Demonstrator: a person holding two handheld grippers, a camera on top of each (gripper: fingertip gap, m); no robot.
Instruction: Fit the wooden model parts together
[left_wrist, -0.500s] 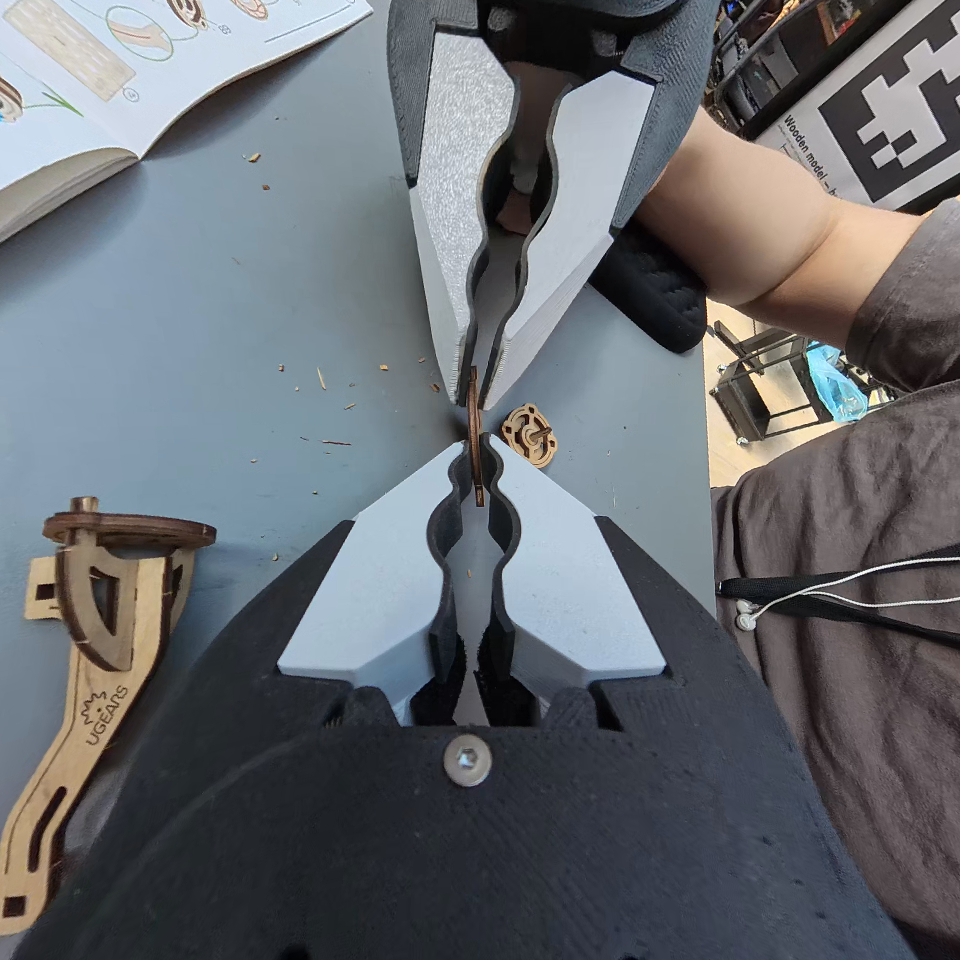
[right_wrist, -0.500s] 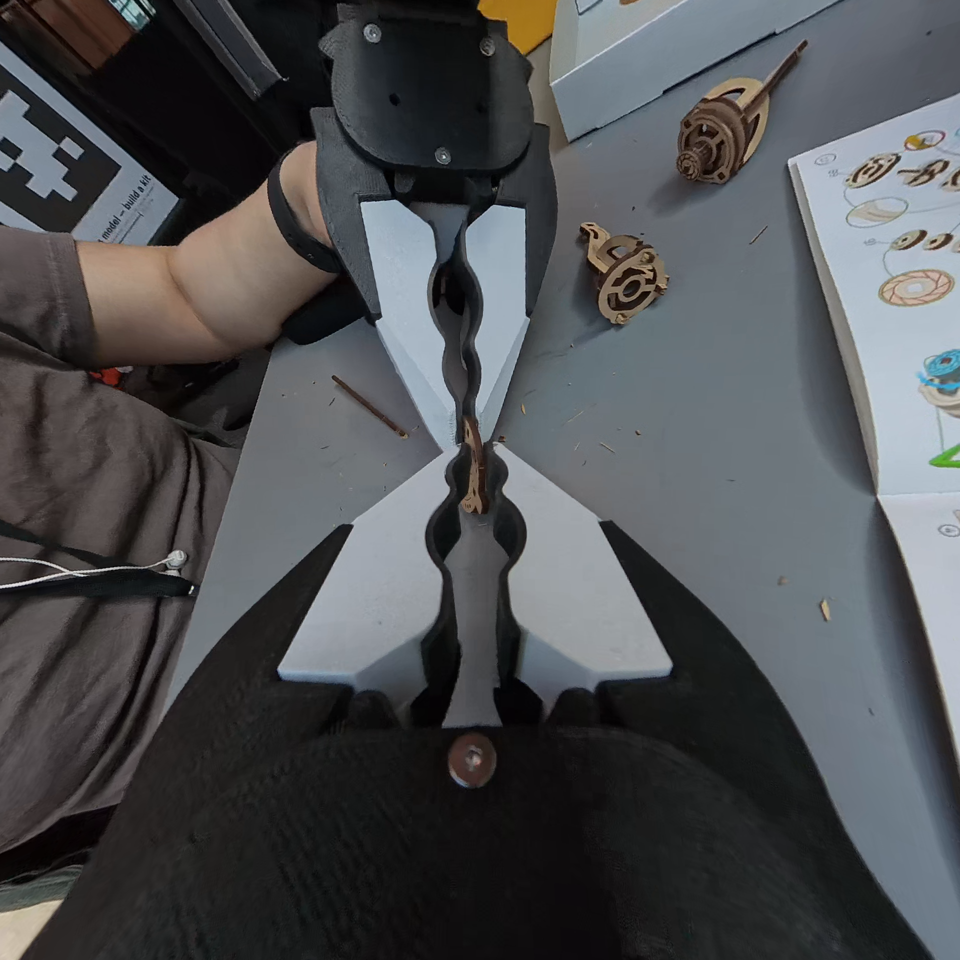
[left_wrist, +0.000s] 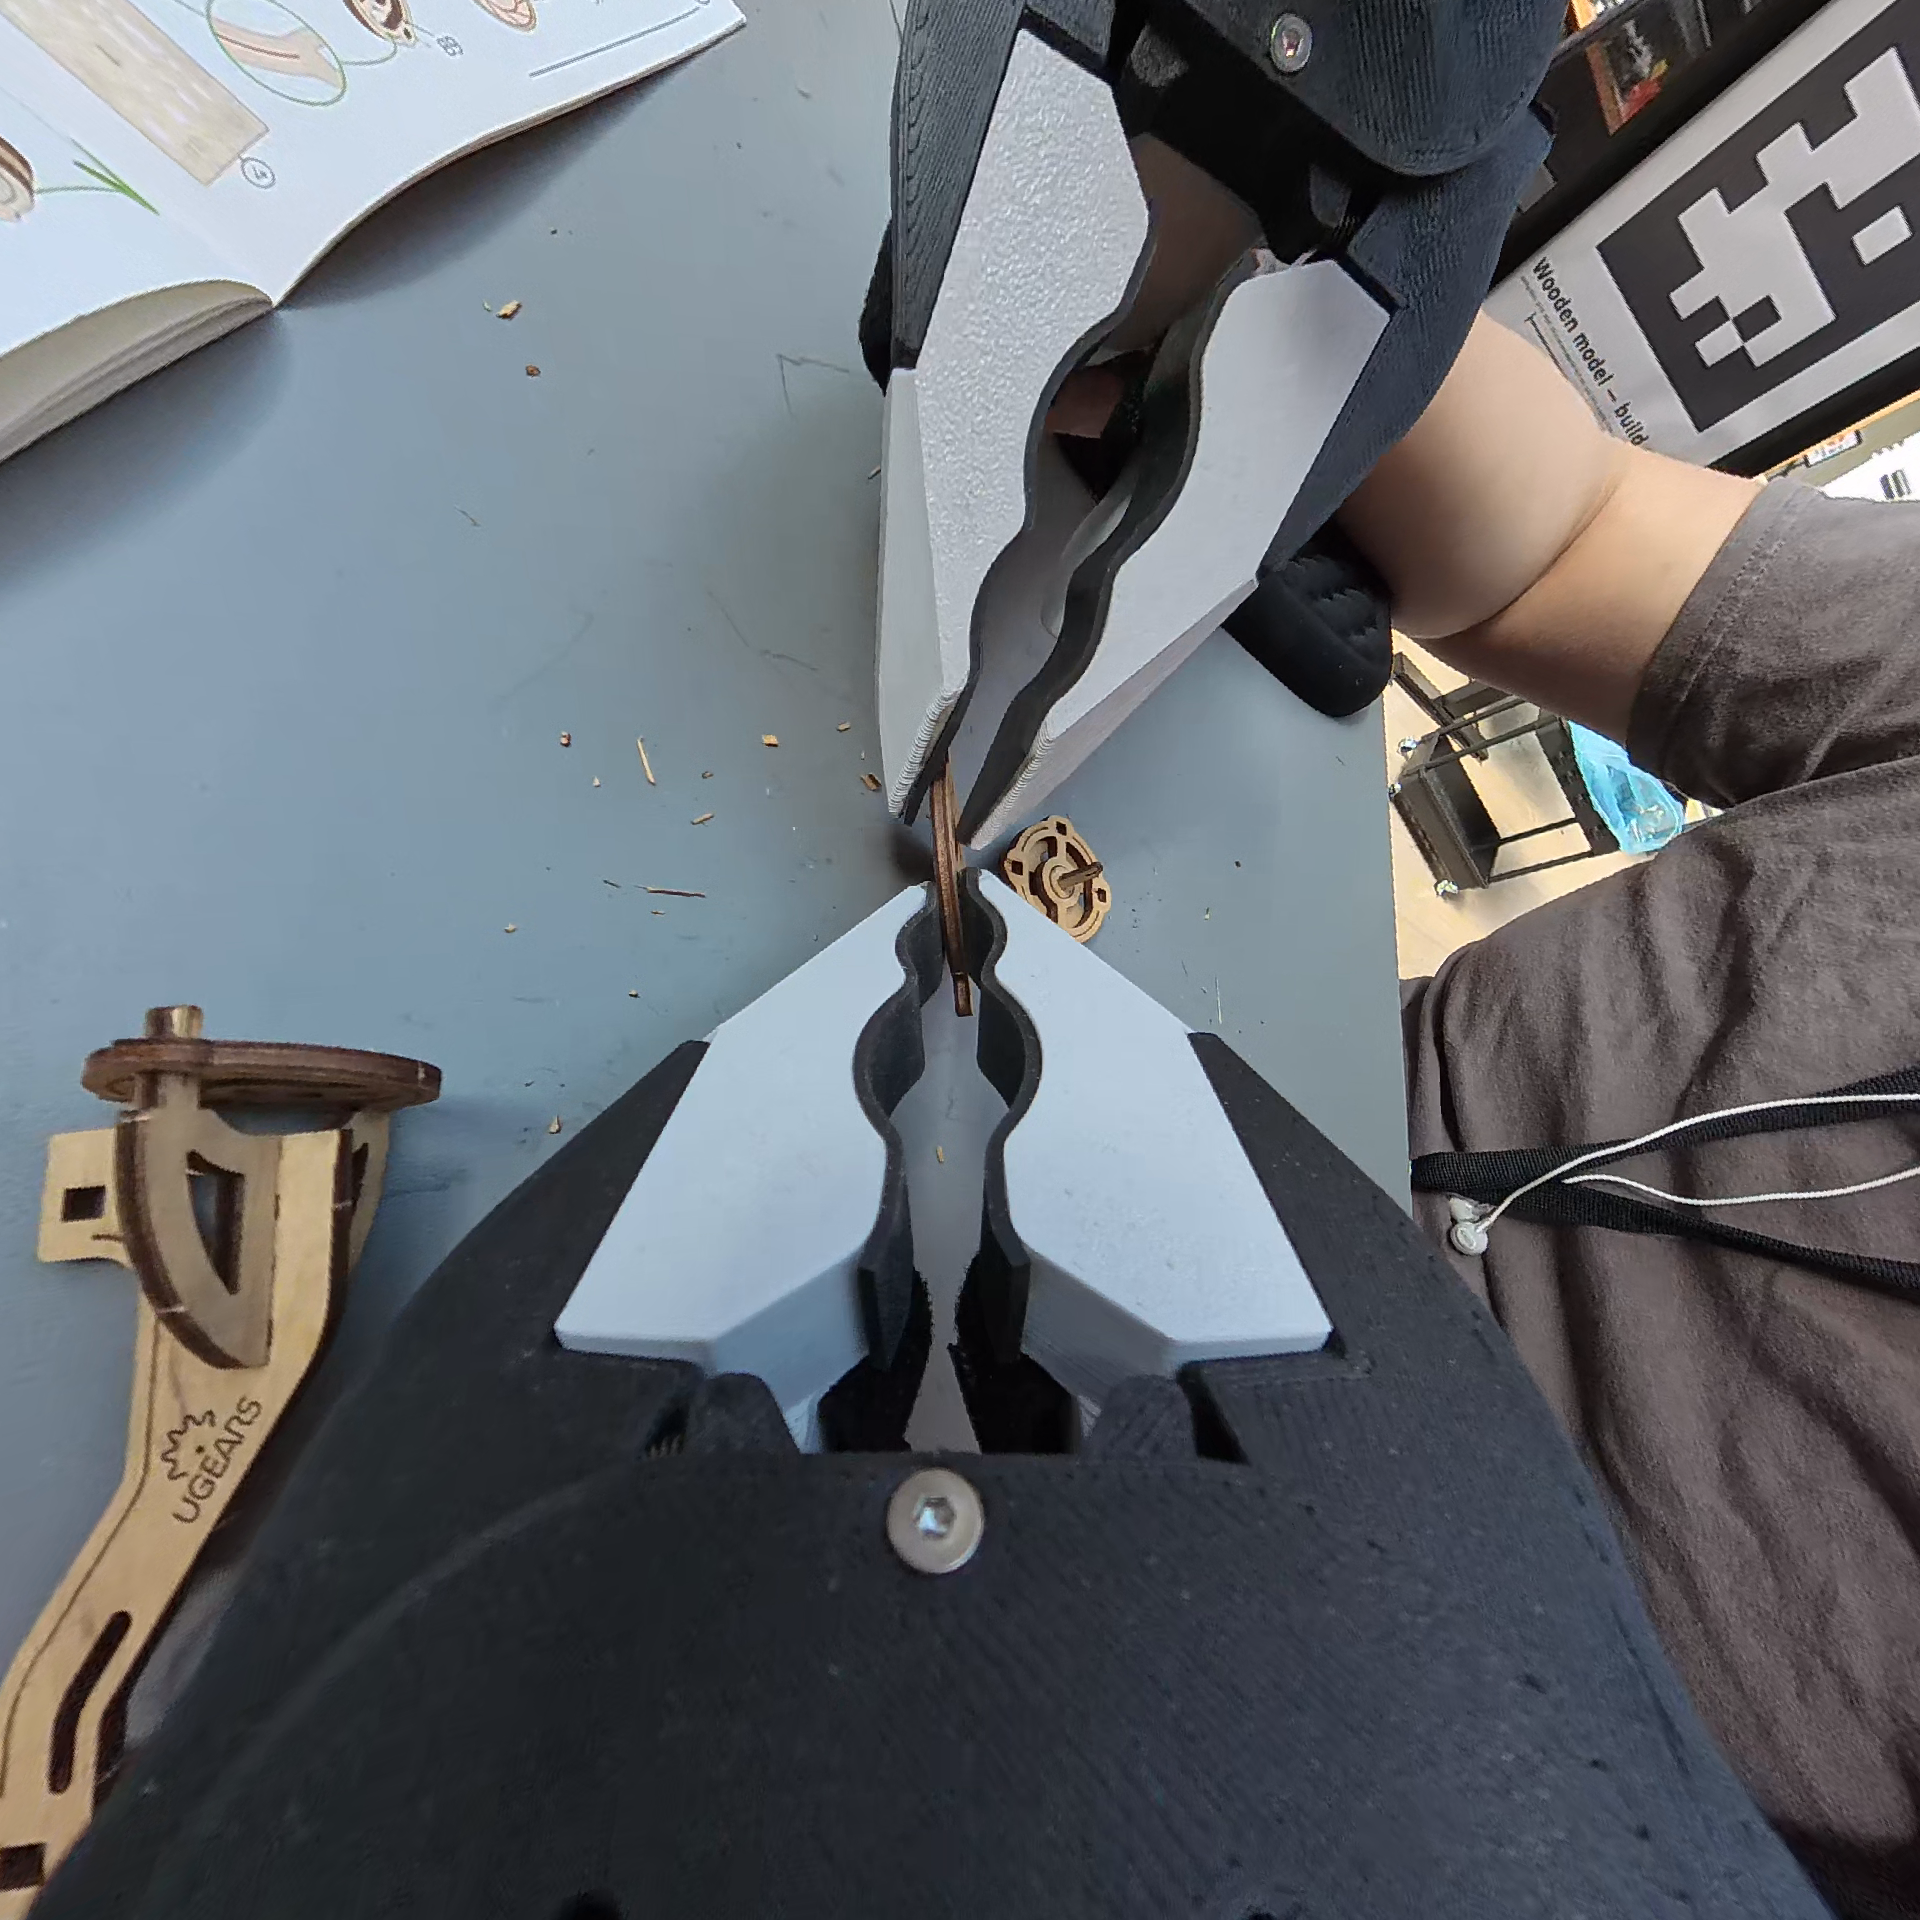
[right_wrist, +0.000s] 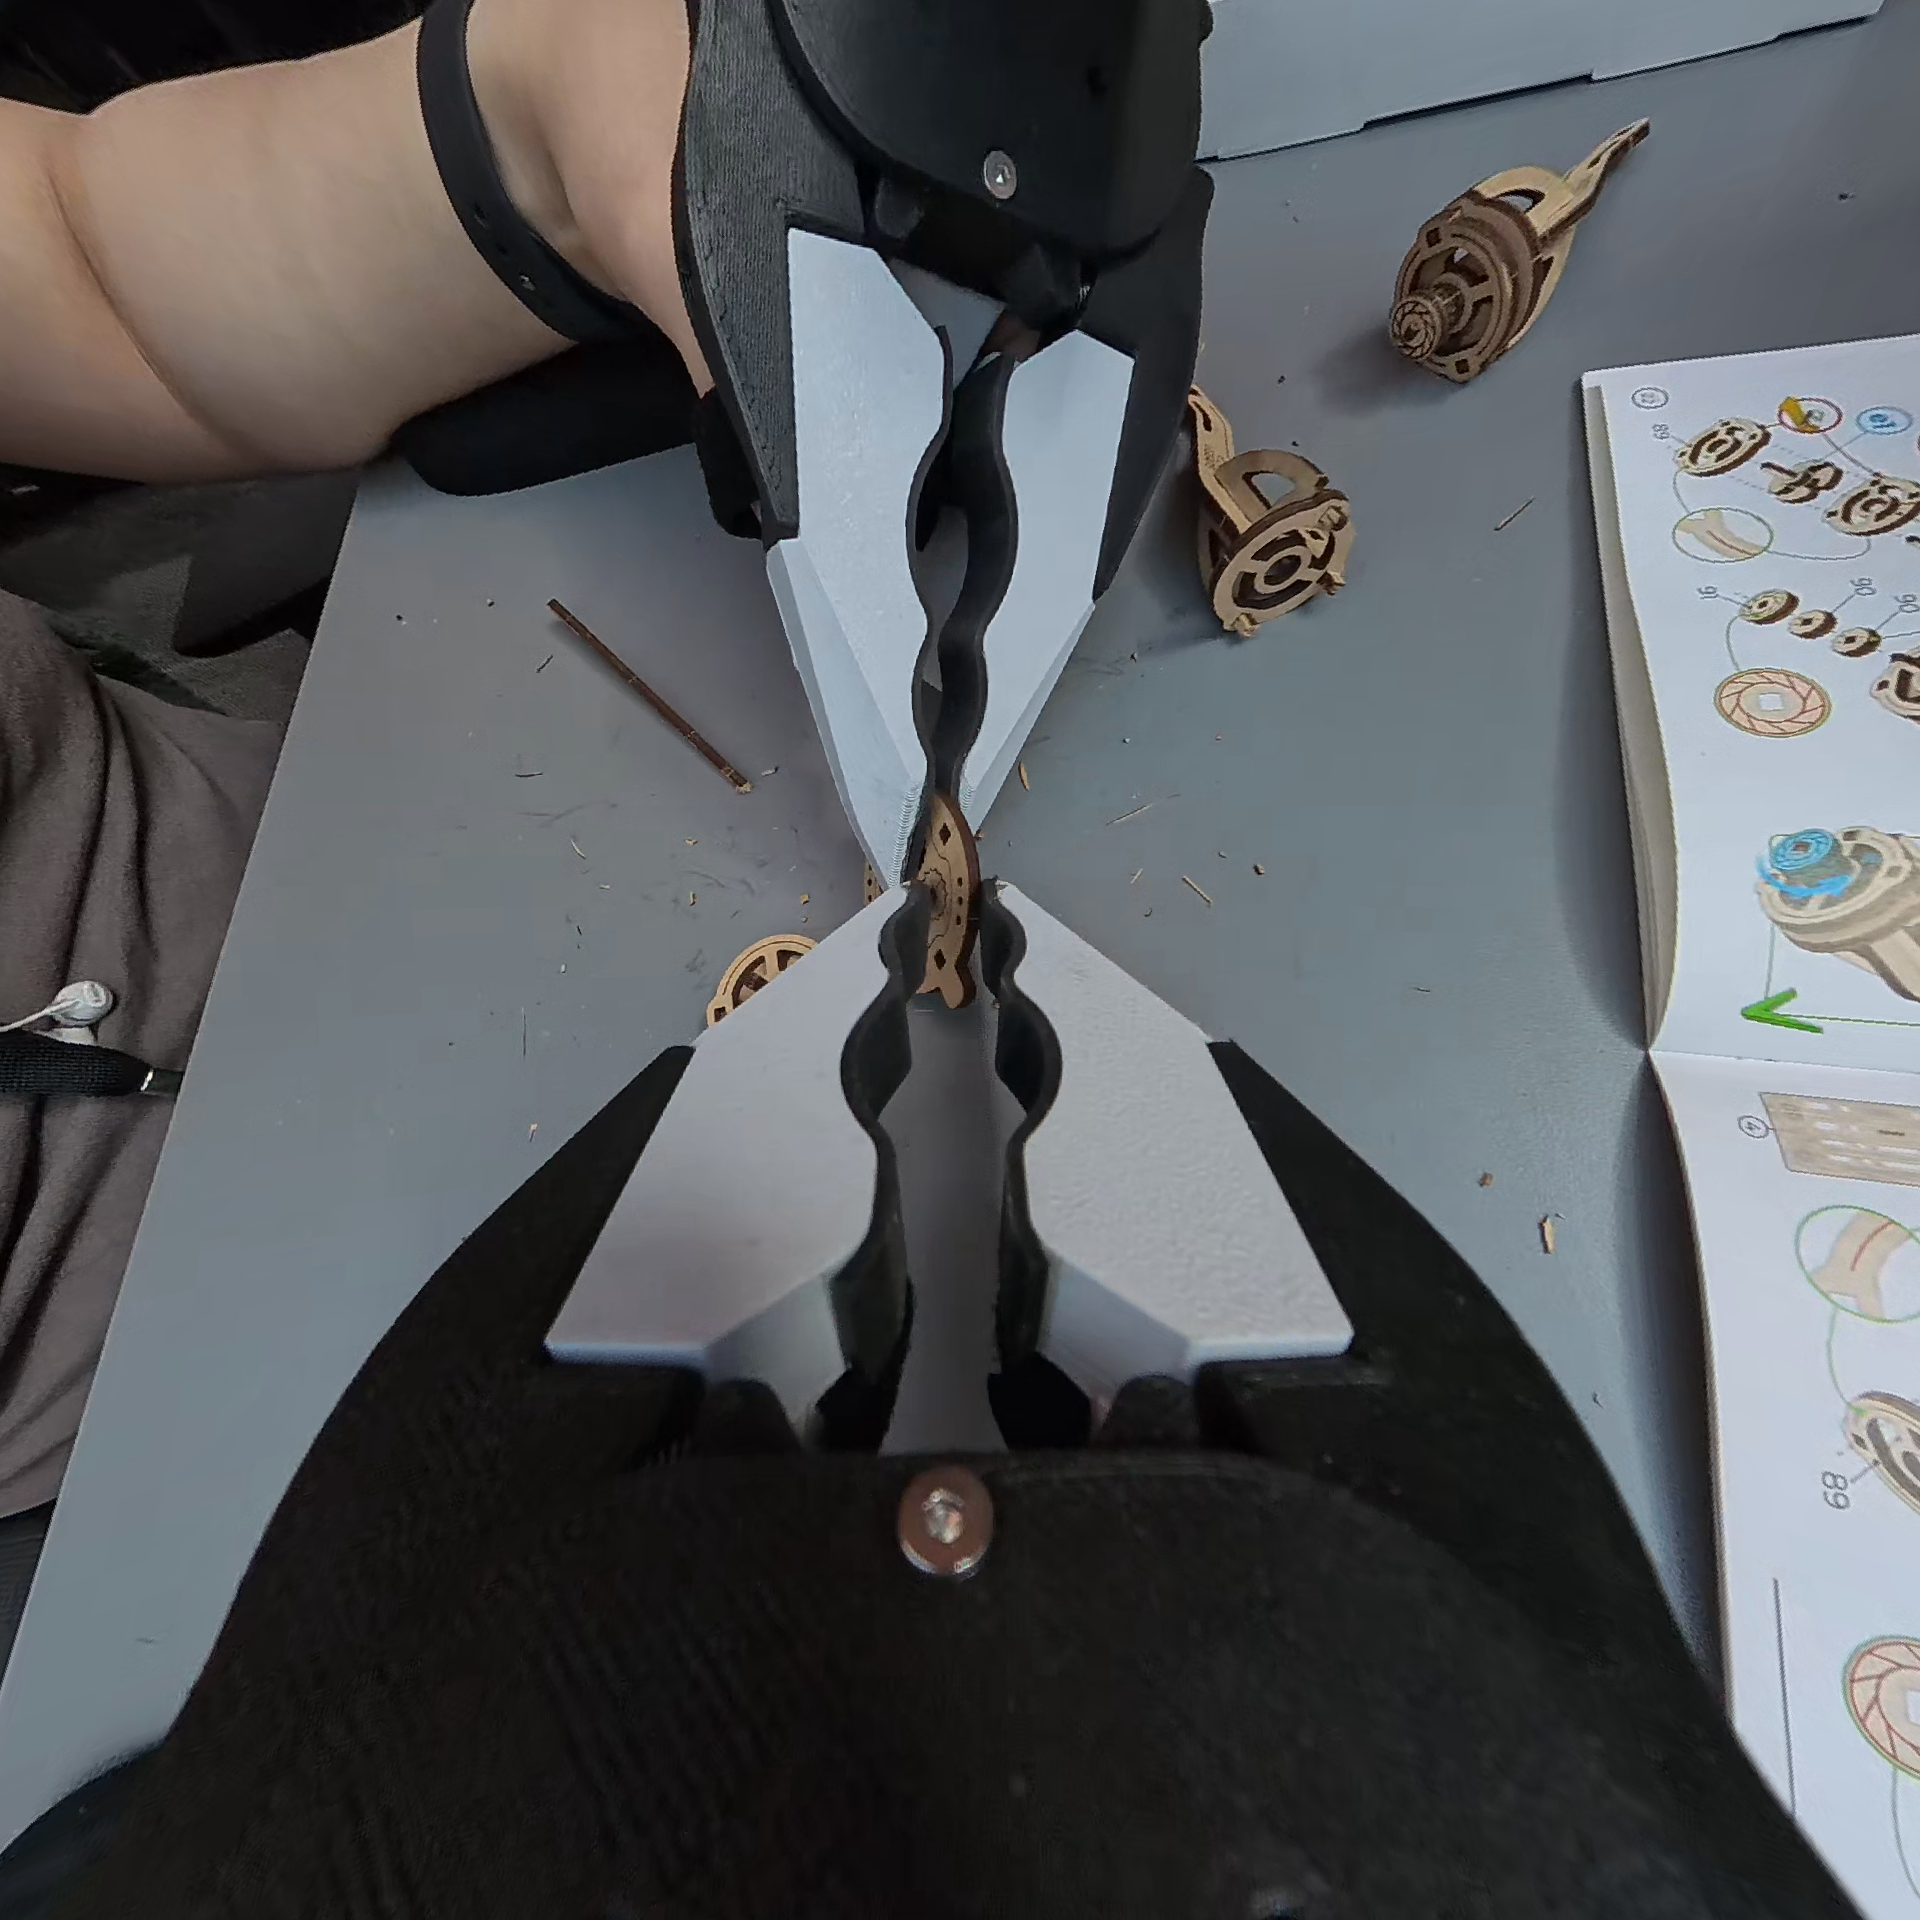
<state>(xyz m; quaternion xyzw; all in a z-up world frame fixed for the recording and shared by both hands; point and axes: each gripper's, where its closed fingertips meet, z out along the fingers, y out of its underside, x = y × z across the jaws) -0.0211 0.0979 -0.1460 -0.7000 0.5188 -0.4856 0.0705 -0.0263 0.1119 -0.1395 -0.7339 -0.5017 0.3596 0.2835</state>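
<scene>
A thin round wooden disc (left_wrist: 948, 883) is held above the grey table (left_wrist: 416, 727), between both grippers, which meet tip to tip. My left gripper (left_wrist: 952, 912) is shut on its near edge; here the disc shows edge-on. My right gripper (left_wrist: 948, 812) comes from above and pinches its far edge. In the right wrist view the disc (right_wrist: 948, 906) is turned, showing its cut-out face, and sits between my right gripper's (right_wrist: 943, 925) fingertips. My left gripper (right_wrist: 933, 821) grips its top edge there.
A small wooden wheel with a peg (left_wrist: 1058, 878) lies just right of the tips. A long wooden handle assembly (left_wrist: 156, 1299) lies at left. Two round wooden assemblies (right_wrist: 1268, 540) (right_wrist: 1475, 260), a thin stick (right_wrist: 644, 696) and an open instruction booklet (right_wrist: 1787, 831) lie around. A person's forearm (left_wrist: 1507, 540) is at right. Left and right tips are no more than a few centimetres apart.
The two grippers have tilted relative to each other and come closer. The disc, edge-on before in the right wrist view, now shows its face. Both still hold it.
</scene>
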